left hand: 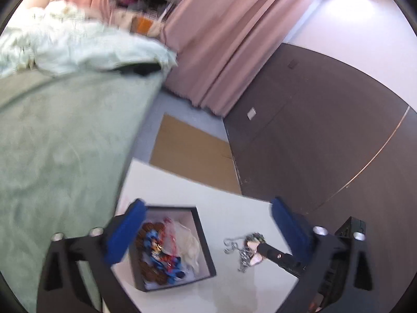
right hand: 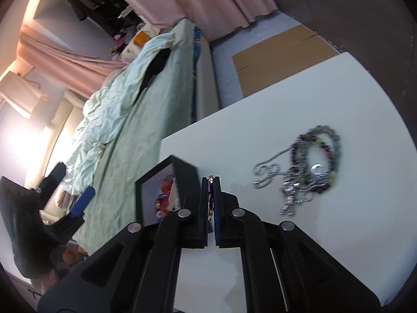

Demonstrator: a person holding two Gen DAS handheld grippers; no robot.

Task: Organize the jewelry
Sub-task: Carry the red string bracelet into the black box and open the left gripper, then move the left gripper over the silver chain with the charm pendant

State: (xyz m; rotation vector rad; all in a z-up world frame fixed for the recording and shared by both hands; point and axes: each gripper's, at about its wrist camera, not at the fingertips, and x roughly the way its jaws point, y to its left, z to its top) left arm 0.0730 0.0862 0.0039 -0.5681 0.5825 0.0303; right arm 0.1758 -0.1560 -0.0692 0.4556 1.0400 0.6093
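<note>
Several pieces already sit in the black box [left hand: 203, 245] on the desk [left hand: 234, 208]: beads, blue and red bits, a pale pouch. Your left hand-held gripper [left hand: 206, 232] hangs above it, jaws wide apart, nothing btwn them. Your right hand-held gripper [right hand: 211, 198] is pinched tight on a small gold-edged item [right hand: 210, 195]. Silver chains w/ a bead bracelet [right hand: 307, 167] lie loose beside the box, so you're roughly partway.

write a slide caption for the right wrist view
Right gripper shut on a small jewelry piece between black box and chain pile.
</note>
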